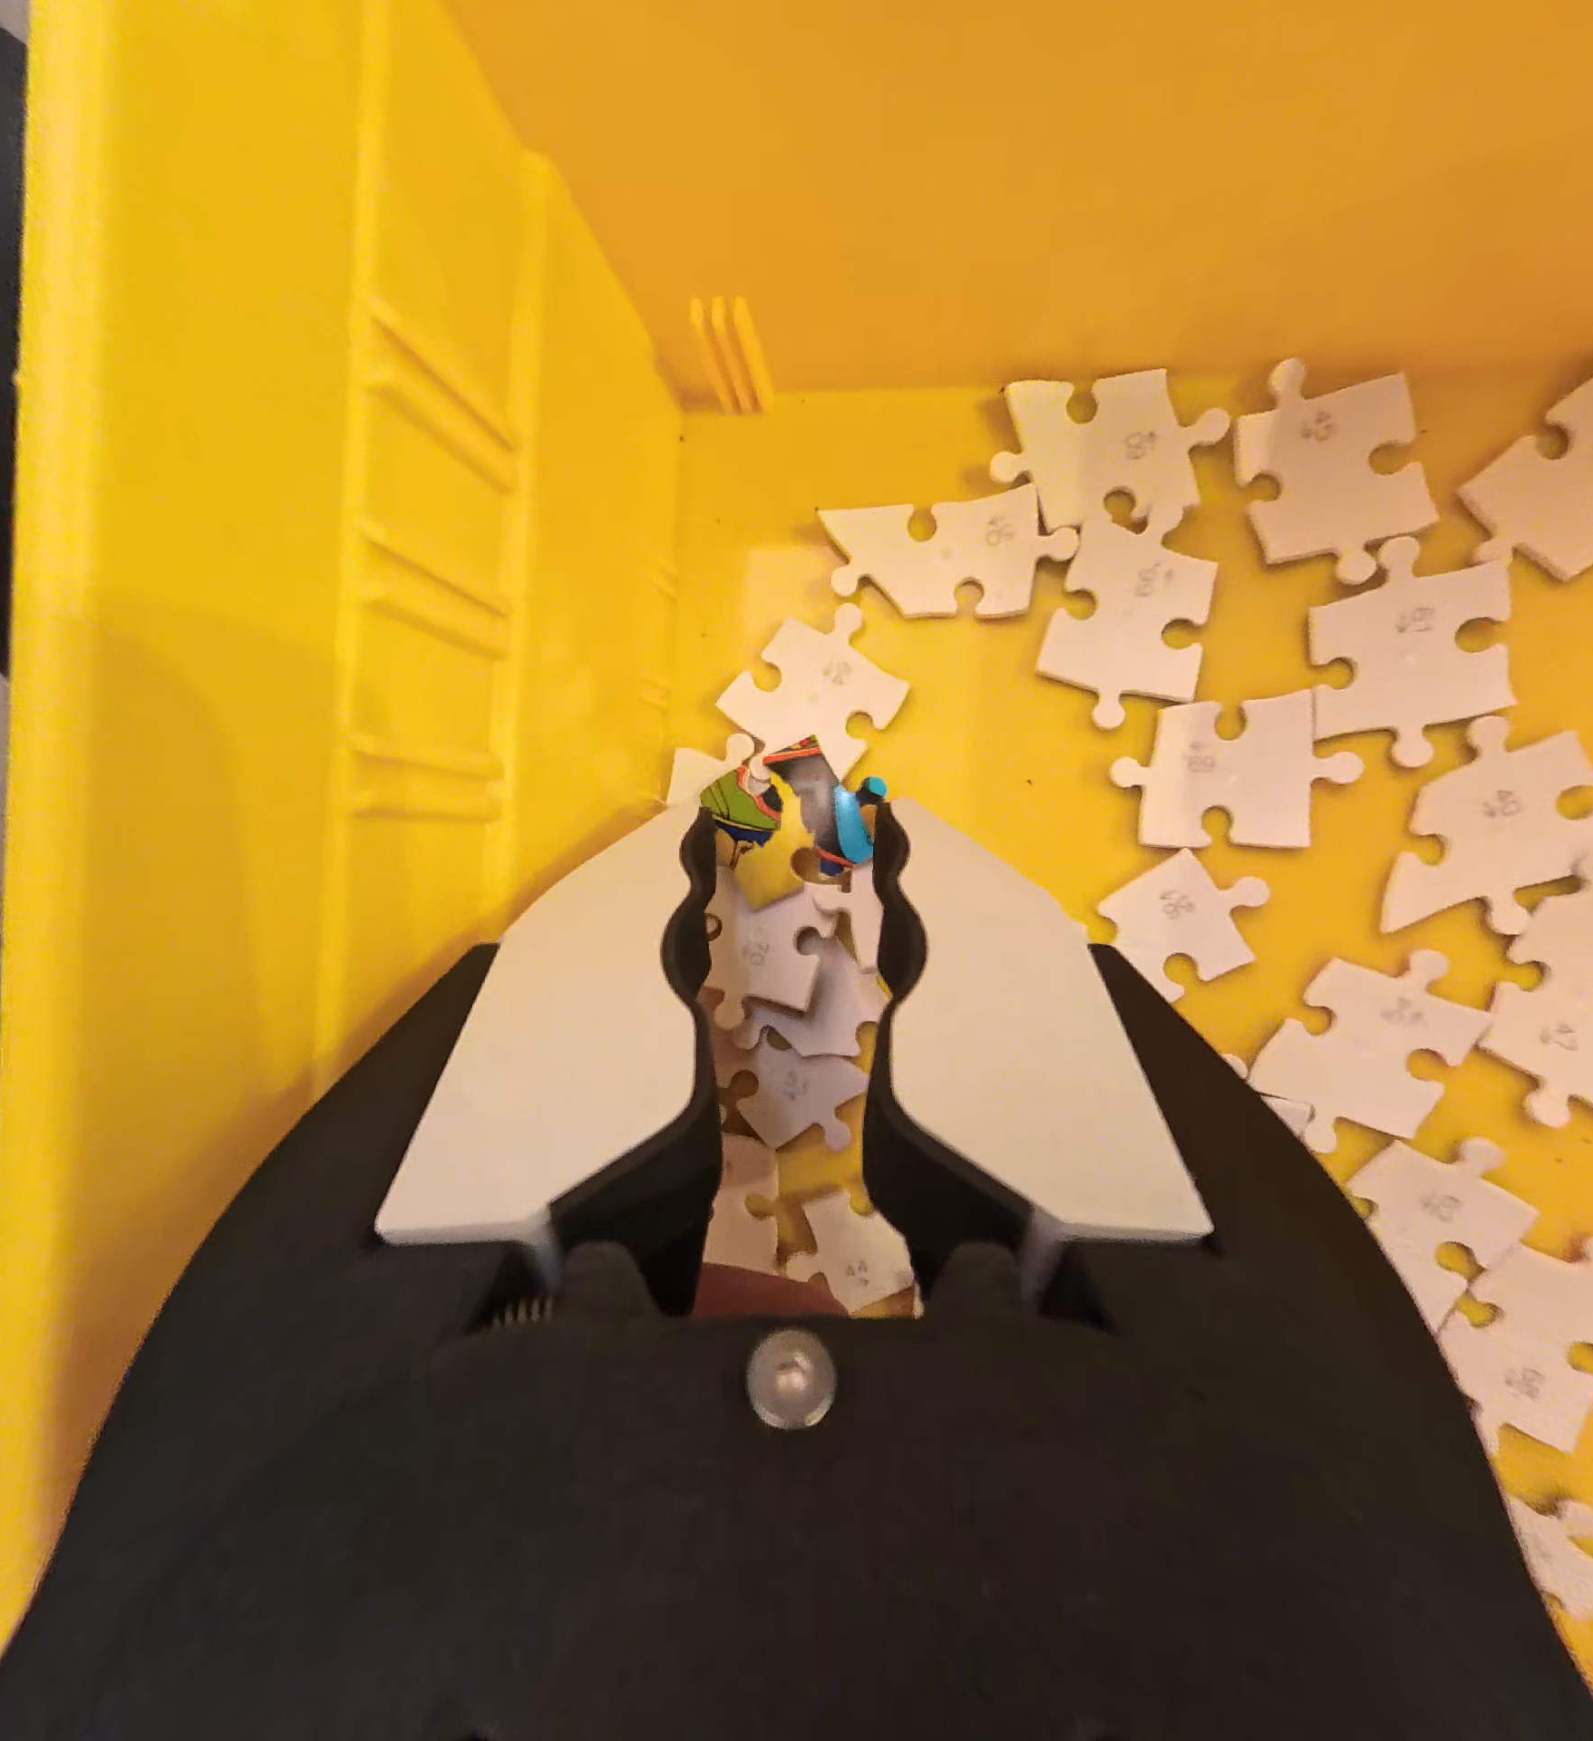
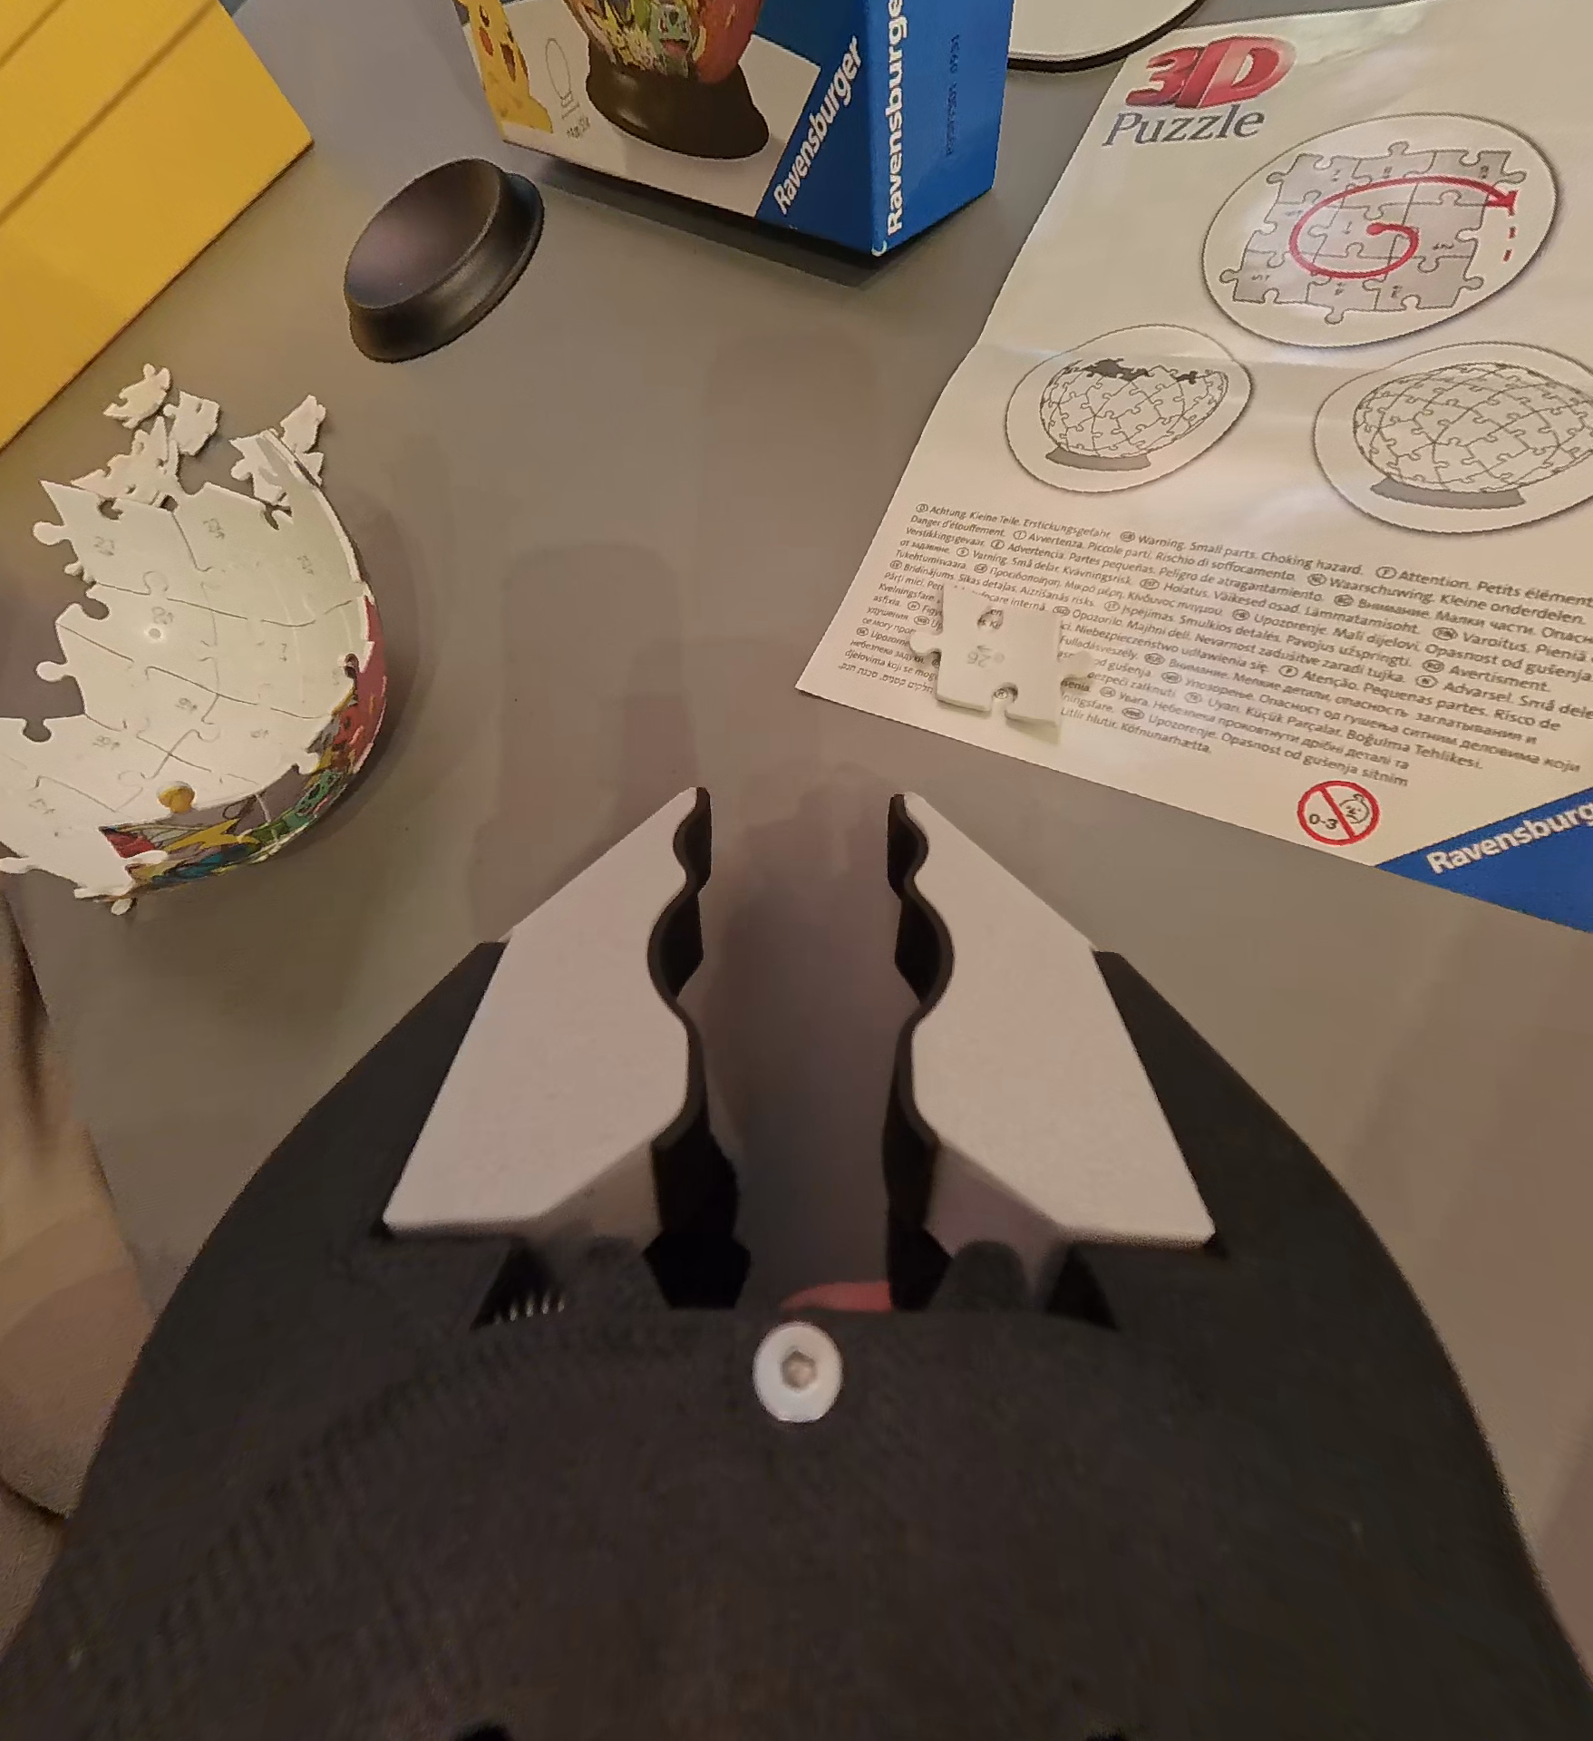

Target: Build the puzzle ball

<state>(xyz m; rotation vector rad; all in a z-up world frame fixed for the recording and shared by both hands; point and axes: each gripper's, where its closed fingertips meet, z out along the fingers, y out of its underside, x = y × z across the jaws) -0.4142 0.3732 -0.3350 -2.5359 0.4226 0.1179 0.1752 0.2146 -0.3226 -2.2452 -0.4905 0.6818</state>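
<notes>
Writing you can find, not quoted here:
- blue box (image 2: 868, 141): white brand lettering along edges
- instruction sheet (image 2: 1339, 471): red-and-grey heading, dense small-print block, round red sign (image 2: 1337, 813), brand mark in blue corner
- loose pieces (image 1: 1226, 782) in yellow bin (image 1: 208, 659), single piece (image 2: 999, 659) on sheet, inside of ball shell (image 2: 208, 659): small grey numbers on white backs

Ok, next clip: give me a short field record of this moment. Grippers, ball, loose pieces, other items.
left hand-held gripper: shut on a colourful puzzle piece, inside the yellow bin
right hand-held gripper: open, empty, above the grey table
puzzle ball: partly built, open shell, on the table left
loose pieces: many, white side up, on the bin floor
single piece: lying on the instruction sheet
black stand: unused, beside the blue box
</notes>
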